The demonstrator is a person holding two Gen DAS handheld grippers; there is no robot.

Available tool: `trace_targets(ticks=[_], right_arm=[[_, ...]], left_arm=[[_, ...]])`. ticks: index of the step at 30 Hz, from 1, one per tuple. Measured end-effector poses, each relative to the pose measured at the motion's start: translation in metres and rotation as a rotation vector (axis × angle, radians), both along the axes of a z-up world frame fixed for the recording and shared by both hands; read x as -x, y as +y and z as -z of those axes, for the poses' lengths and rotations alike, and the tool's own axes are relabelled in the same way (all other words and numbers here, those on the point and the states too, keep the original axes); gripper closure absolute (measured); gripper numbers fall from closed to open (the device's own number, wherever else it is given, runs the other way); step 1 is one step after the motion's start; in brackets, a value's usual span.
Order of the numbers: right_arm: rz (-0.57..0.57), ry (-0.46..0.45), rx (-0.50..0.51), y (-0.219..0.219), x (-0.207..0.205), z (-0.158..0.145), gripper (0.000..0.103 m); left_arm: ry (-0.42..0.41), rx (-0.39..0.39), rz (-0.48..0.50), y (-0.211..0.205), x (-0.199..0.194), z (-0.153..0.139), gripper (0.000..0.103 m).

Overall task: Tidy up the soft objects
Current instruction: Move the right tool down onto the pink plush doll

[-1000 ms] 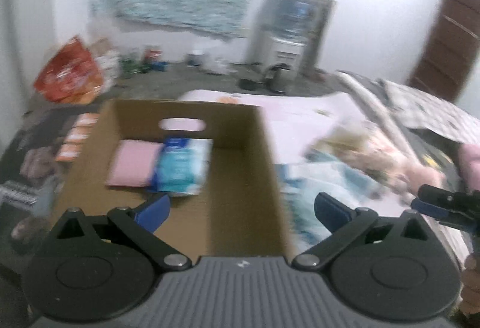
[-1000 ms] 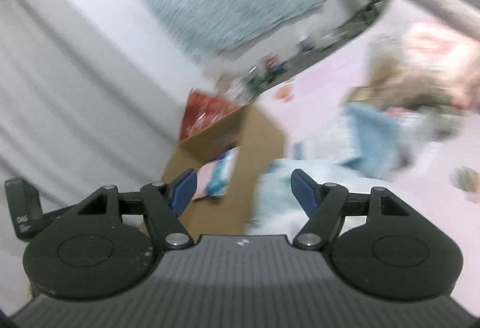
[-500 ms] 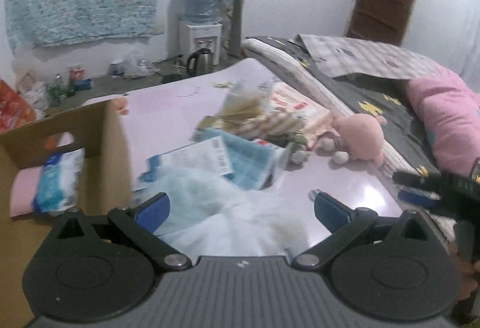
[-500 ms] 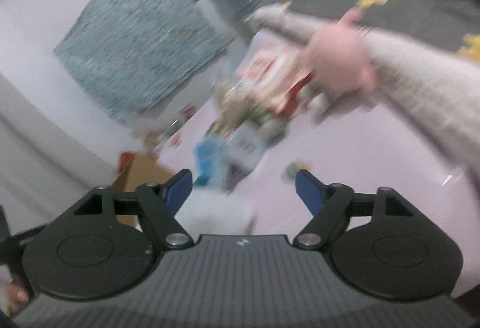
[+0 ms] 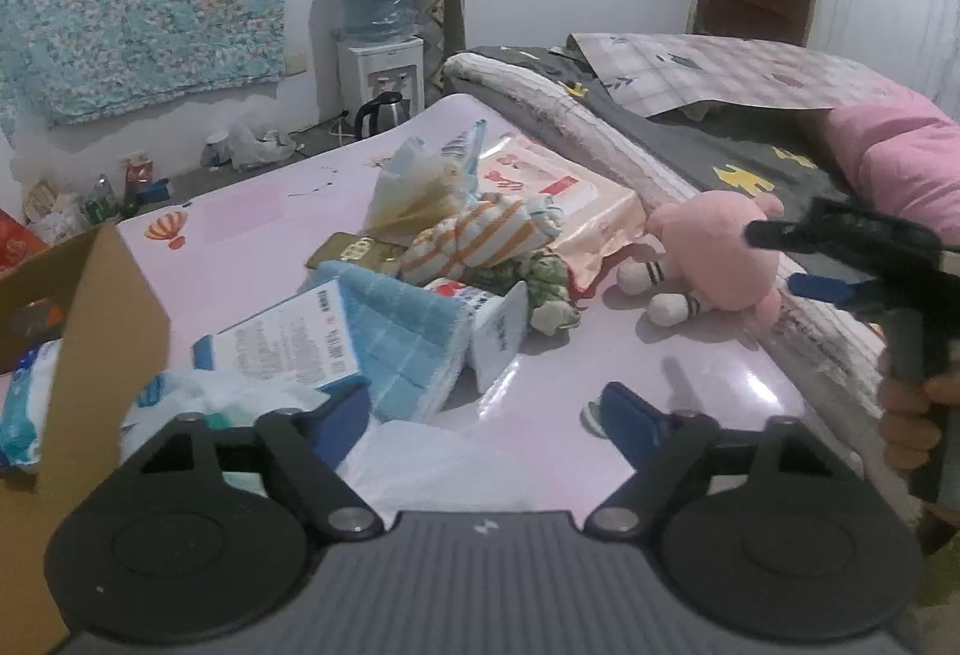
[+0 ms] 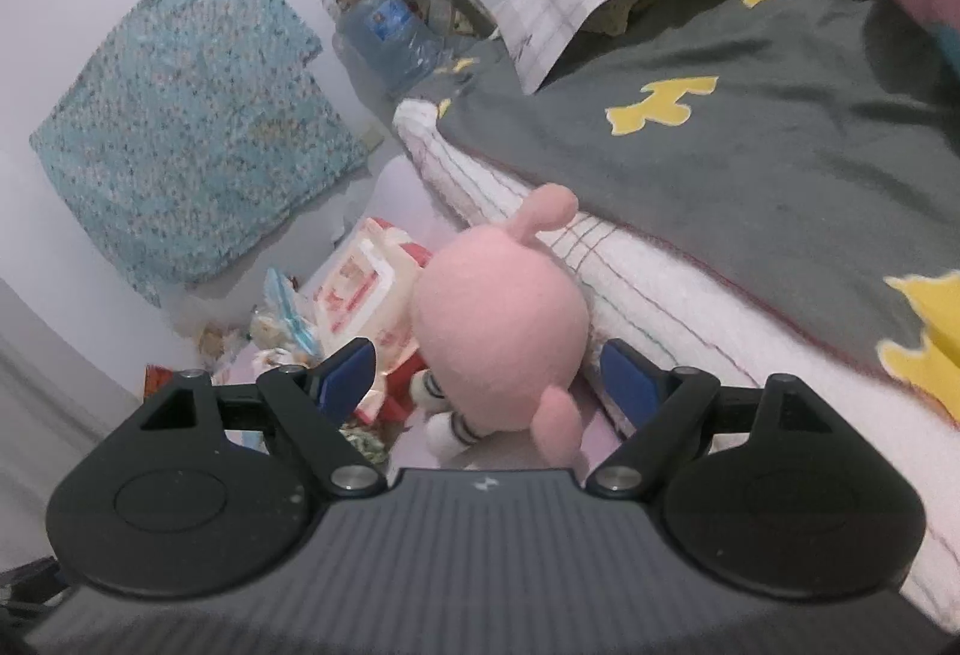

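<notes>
I've swung both grippers off the cardboard box [image 5: 90,331] to the pile; R gripper [image 6: 489,373] now brackets the pink plush [image 6: 501,319], jaws wide, not touching. L gripper [image 5: 480,415], jaws just narrowed but open, empty, hovers over a white bag [image 5: 420,451] beside the box, plush well away by the bedding, so pickup's next.

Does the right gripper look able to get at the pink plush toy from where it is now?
Probably yes. The right gripper is open with its blue fingers either side of the pink plush toy, not pressing on it, and nothing lies between them. The folded blanket close beside the toy may crowd one finger.
</notes>
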State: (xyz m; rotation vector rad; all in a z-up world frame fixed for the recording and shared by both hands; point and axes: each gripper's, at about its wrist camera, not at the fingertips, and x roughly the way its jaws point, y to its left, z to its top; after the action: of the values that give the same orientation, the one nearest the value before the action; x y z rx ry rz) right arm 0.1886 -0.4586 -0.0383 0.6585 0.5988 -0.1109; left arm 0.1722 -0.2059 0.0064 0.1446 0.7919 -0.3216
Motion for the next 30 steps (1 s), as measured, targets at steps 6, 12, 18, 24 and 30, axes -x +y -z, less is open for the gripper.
trace_targets(ticks=[6, 12, 18, 24, 30], right_arm=[[-0.014, 0.028, -0.092, -0.009, -0.018, 0.021, 0.049], [-0.009, 0.055, -0.169, -0.012, -0.005, 0.016, 0.054], [-0.050, 0.097, -0.246, 0.012, 0.047, 0.001, 0.054], [-0.095, 0.168, -0.341, 0.050, 0.101, 0.012, 0.054], [-0.100, 0.192, -0.446, 0.075, 0.141, 0.026, 0.051]], left_arm=[[-0.021, -0.028, 0.023, -0.014, 0.000, 0.011, 0.042], [-0.012, -0.003, 0.032, -0.013, 0.006, 0.015, 0.050], [-0.003, 0.001, 0.095, -0.009, 0.023, 0.017, 0.051], [0.023, 0.011, 0.240, -0.017, 0.047, 0.020, 0.050], [0.078, -0.004, 0.428, -0.042, 0.072, 0.035, 0.045]])
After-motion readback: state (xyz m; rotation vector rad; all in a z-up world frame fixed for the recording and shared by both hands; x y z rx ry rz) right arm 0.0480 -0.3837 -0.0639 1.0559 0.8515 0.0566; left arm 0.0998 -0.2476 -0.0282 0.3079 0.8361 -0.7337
